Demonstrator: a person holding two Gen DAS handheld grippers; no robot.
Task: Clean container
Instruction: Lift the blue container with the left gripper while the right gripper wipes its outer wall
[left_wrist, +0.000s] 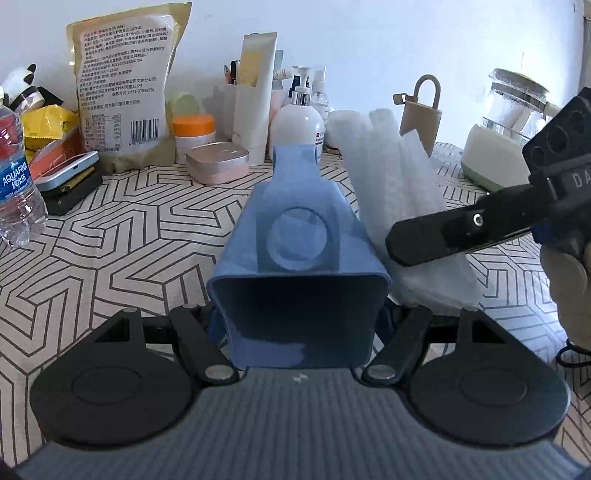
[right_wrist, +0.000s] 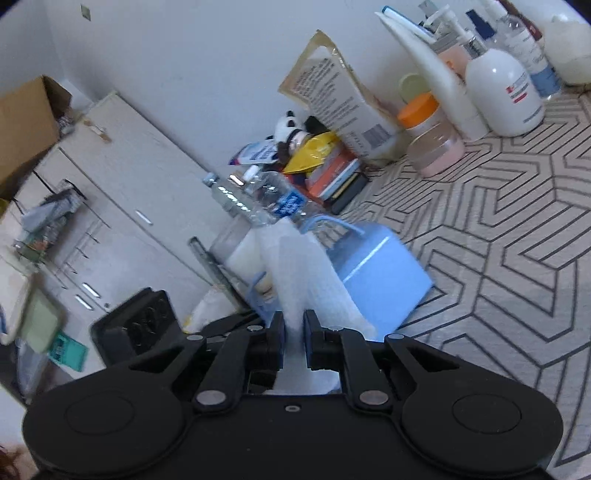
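Blue plastic fills the middle of the left wrist view: the container (left_wrist: 299, 258) is a squarish tub held with its open mouth toward the camera, its inside dark and, as far as can be seen, empty. The left gripper (left_wrist: 299, 325) is clamped on it, one finger on each side of the mouth, above the patterned tablecloth (left_wrist: 129, 240). Just to its right lies a white cloth (left_wrist: 399, 192), with the right gripper (left_wrist: 424, 240) reaching in over it, its black finger seen side-on. A white pump bottle (left_wrist: 301, 122) and an orange-lidded jar (left_wrist: 194, 136) stand behind.

In the right wrist view, the right gripper (right_wrist: 294, 332) has its jaws nearly together, pinched on the white cloth (right_wrist: 295, 273), which rises between the fingers. The blue container (right_wrist: 376, 280) sits just beyond the cloth, tilted over the tablecloth (right_wrist: 498, 258). A clear water bottle (right_wrist: 258, 199) lies behind it.
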